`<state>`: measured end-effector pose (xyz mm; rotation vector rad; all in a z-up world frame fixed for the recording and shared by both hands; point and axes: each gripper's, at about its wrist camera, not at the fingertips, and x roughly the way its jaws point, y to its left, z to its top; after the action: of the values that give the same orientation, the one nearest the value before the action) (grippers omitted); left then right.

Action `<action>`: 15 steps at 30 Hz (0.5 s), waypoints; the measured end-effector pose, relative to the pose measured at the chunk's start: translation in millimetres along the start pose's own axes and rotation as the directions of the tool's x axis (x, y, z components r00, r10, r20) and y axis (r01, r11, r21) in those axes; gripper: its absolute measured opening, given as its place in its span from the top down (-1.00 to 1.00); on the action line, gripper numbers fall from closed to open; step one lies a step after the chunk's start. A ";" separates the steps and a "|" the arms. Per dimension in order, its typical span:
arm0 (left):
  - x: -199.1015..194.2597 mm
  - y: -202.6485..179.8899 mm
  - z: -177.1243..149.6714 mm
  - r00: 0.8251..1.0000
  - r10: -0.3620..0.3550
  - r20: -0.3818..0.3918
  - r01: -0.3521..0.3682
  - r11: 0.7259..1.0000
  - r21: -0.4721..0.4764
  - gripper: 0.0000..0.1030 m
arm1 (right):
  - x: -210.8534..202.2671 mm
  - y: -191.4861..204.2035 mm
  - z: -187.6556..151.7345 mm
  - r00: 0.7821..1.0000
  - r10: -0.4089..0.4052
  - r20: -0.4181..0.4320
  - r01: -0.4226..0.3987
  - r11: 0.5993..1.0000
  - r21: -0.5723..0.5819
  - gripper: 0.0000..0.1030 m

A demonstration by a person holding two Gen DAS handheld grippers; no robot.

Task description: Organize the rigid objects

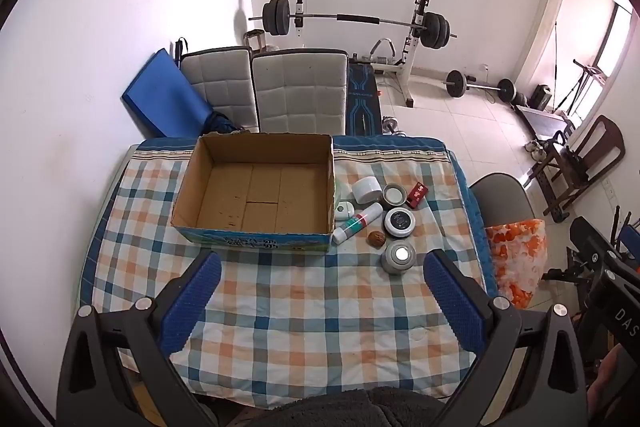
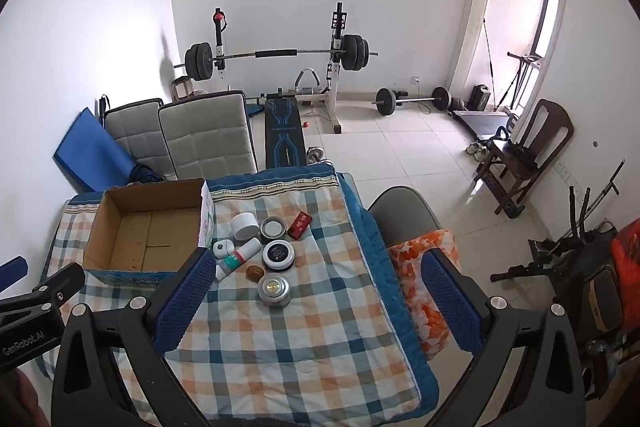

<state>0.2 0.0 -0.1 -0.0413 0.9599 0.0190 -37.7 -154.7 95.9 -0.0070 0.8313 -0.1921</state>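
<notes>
An empty cardboard box [image 1: 256, 191] stands on the checked tablecloth [image 1: 304, 307], also in the right wrist view [image 2: 140, 227]. Right of it lie several small items: a white jar [image 1: 366, 189], an open tin [image 1: 394, 195], a red packet [image 1: 417, 194], a black-lidded jar [image 1: 399, 223], a white tube [image 1: 357, 223], a small white round case [image 1: 344, 209], a brown walnut [image 1: 376, 239] and a grey tin [image 1: 398, 257]. The grey tin [image 2: 274, 289] is nearest in the right wrist view. My left gripper [image 1: 322, 267] and right gripper [image 2: 320, 267] are both open and empty, held above the table's near side.
Two padded chairs [image 1: 300, 91] stand behind the table, a grey chair [image 1: 502, 199] with an orange-white cloth [image 1: 516, 259] at its right. A barbell rack [image 1: 352, 23], weights and a wooden chair [image 2: 528, 151] stand on the tiled floor.
</notes>
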 end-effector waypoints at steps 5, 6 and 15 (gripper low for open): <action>-3.2 1.0 5.8 1.000 0.000 0.011 0.000 1.000 0.007 -1.00 | -5.7 -3.3 2.0 1.000 0.004 -0.003 -0.004 1.000 0.007 -1.00; -3.5 0.6 7.0 1.000 0.002 0.014 -0.003 1.000 0.012 -1.00 | -0.7 -4.6 6.7 1.000 0.005 -0.005 -0.005 1.000 0.008 -1.00; -10.8 -5.9 15.4 0.999 0.013 0.035 -0.013 1.000 0.000 -1.00 | -24.6 -1.7 11.4 0.999 0.008 0.038 -0.008 1.000 -0.001 -1.00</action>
<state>6.8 -5.2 17.7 -0.0343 0.9256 0.0320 -45.8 -152.9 121.9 -0.0081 0.7934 -0.1837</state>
